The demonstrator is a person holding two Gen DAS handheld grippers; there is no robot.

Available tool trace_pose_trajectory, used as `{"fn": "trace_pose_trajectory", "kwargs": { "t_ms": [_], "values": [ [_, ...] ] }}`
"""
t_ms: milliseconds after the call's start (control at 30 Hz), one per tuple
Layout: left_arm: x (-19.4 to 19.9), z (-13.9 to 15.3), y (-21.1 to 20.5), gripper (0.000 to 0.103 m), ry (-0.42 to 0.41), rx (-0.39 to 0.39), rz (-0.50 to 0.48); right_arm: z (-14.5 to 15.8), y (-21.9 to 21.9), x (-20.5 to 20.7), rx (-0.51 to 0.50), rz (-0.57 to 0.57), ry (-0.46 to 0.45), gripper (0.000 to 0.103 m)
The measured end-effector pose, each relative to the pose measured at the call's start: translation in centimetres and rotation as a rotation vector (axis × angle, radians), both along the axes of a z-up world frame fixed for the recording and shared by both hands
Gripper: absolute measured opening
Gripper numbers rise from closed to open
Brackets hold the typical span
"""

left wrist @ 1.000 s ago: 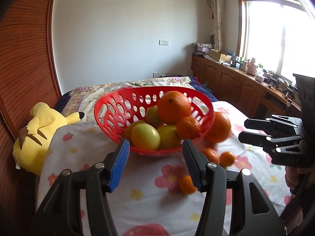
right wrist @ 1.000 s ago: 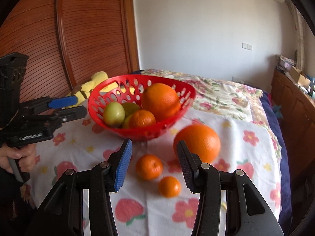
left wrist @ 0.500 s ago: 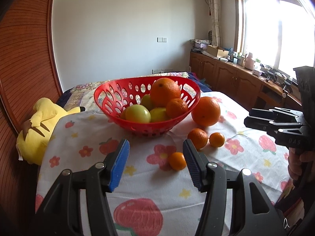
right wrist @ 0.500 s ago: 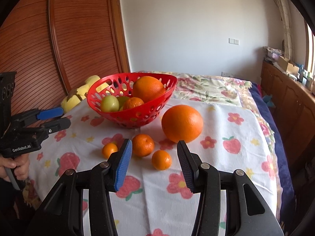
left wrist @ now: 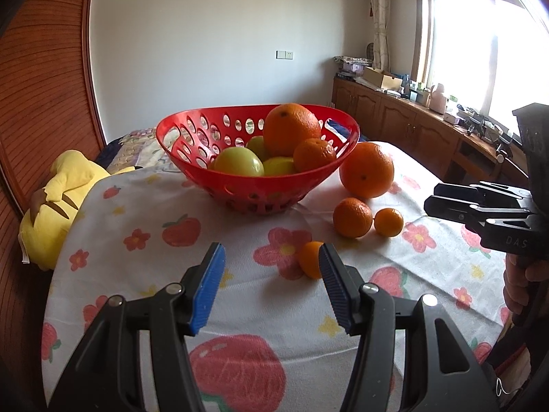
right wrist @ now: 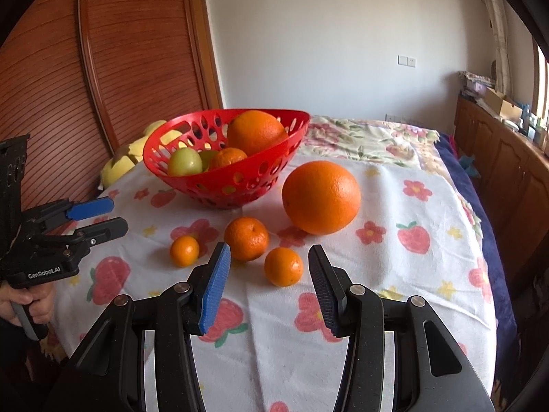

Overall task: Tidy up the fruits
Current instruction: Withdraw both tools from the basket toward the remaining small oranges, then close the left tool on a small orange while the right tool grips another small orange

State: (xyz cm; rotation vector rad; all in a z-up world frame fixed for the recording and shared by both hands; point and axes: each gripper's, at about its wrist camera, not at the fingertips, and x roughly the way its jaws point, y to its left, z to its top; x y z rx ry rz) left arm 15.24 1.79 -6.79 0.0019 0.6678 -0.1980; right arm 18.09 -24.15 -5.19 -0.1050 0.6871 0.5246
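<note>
- The left gripper (right wrist: 103,216), marked "GenRobot.AI", stood open and empty.
- The right gripper (left wrist: 432,202), marked "DAS", stood open around nothing, near a tangerine (right wrist: 283,266).

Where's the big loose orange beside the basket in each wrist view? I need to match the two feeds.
Left wrist: the large orange sits right of centre, just right of the red basket.
Right wrist: the large orange sits centre-right, right of the red basket.
Shared landmark: the red basket.
</note>
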Motion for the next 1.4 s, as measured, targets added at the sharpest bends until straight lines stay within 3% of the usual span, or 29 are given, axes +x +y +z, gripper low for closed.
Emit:
{"fn": "trace_pose_trajectory", "kwargs": {
  "t_ms": [567, 1100, 1200, 1267, 1400],
  "values": [
    [0.7, -2.4, -1.3, 0.057, 0.055, 0.000, -0.023, -3.3, 1.2, 2.8, -0.057, 0.010, 0.090, 0.048],
    [1.3, -2.7, -2.6, 0.057, 0.070, 0.011, -0.049, -5.1, 1.6, 4.6, -0.108, -0.007, 0.133, 0.048],
    [1.8, -2.7, -2.9, 0.057, 0.080, 0.009, -0.058, -5.3, 1.4, 4.7, -0.108, -0.014, 0.137, 0.040],
    [2.1, -2.8, -3.1, 0.057, 0.088, 0.008, -0.066, -5.3, 1.2, 4.6, -0.089, -0.009, 0.146, 0.028],
    [2.7, -3.0, -3.7, 0.057, 0.099, 0.017, -0.078, -4.8, 0.7, 3.9, -0.075, -0.006, 0.124, 0.021]
  ]
}}
